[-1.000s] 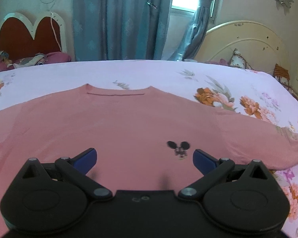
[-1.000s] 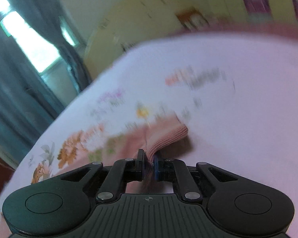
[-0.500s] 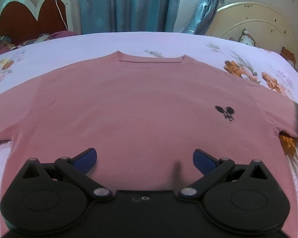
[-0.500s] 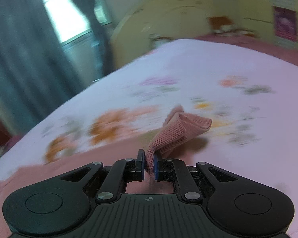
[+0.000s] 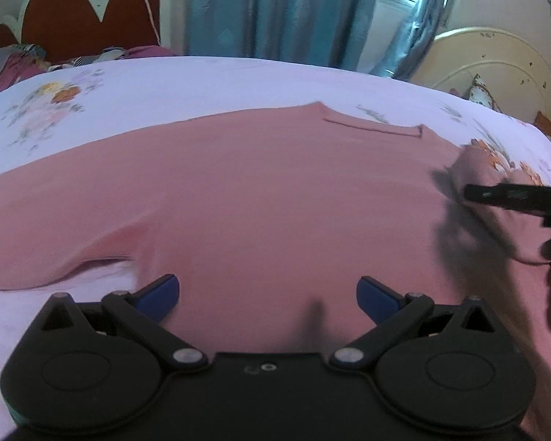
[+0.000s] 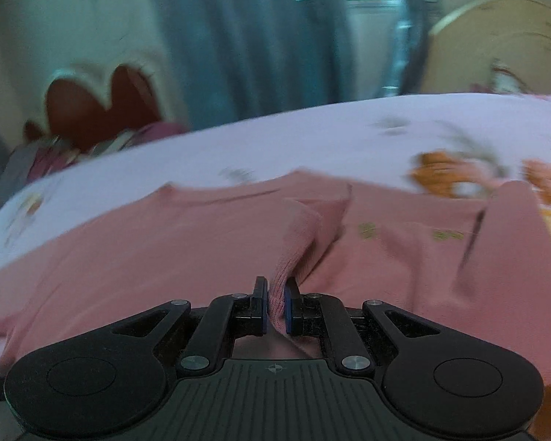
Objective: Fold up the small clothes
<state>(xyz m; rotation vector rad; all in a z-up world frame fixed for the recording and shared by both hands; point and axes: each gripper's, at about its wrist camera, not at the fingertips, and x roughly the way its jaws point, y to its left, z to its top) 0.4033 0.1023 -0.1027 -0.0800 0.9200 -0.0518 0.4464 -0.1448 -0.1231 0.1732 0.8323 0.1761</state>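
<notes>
A small pink long-sleeved shirt (image 5: 260, 191) lies flat on the bed, neckline at the far side; it also shows in the right wrist view (image 6: 158, 242). My left gripper (image 5: 268, 294) is open and empty, low over the shirt's lower body. My right gripper (image 6: 275, 305) is shut on the ribbed cuff of the shirt's right sleeve (image 6: 294, 235) and holds it folded over the shirt's body. The right gripper also shows in the left wrist view (image 5: 474, 193) at the right edge, with the sleeve (image 5: 470, 169) in it.
The bed has a white floral sheet (image 5: 202, 81). A red and white headboard (image 5: 88, 18) with heaped cloth stands at the far left. Blue curtains (image 5: 275, 7) and a cream headboard (image 5: 496, 62) are behind.
My right gripper has carried the sleeve cuff from off the bed's side inward over the shirt. My left gripper has shifted left across the shirt, still open.
</notes>
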